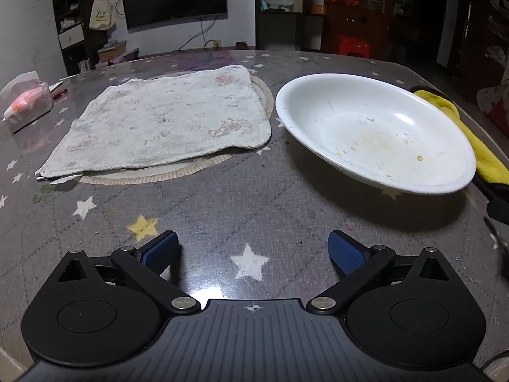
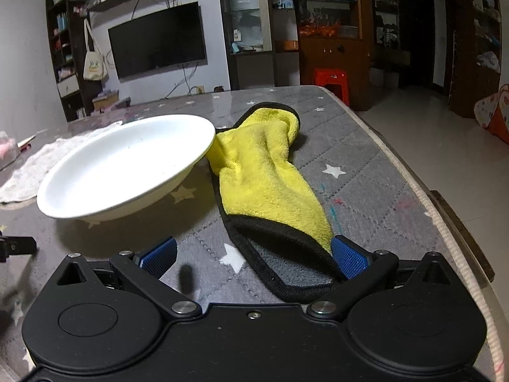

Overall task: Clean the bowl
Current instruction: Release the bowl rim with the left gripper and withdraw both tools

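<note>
Tissue pack (image 1: 27,103) sits far left on your table (image 1: 222,210), near the edge. Next over, the white towel (image 1: 165,117) lies flat on a round mat (image 1: 203,164), covering most of it.

Your left gripper (image 1: 253,253) is over bare tabletop, between towel and bowl but nearer you. Jaws are spread wide, nothing between the blue pads (image 1: 160,251), and they touch neither item.

Bowl (image 1: 375,132) is right of the towel, apart from it. It's white and shallow, with yellowish residue and small specks visible on the inside. In the left wrist view its far right rim overlaps the yellow cloth (image 1: 470,133).

The right wrist view shows the same: bowl (image 2: 124,165) on the left, its right rim touching or just over the yellow cloth (image 2: 267,175). The cloth is bunched lengthwise, black-edged, with a grey underside showing at the near end.

Your right gripper (image 2: 254,254) also has its jaws wide apart. The cloth's near end lies between them, against the right-hand pad (image 2: 350,259); the left-hand pad is clear of it. No clamp on the cloth, which lies slack on the table (image 2: 366,197).

Red stool (image 2: 331,79) stands on the floor beyond the table's far right corner.
</note>
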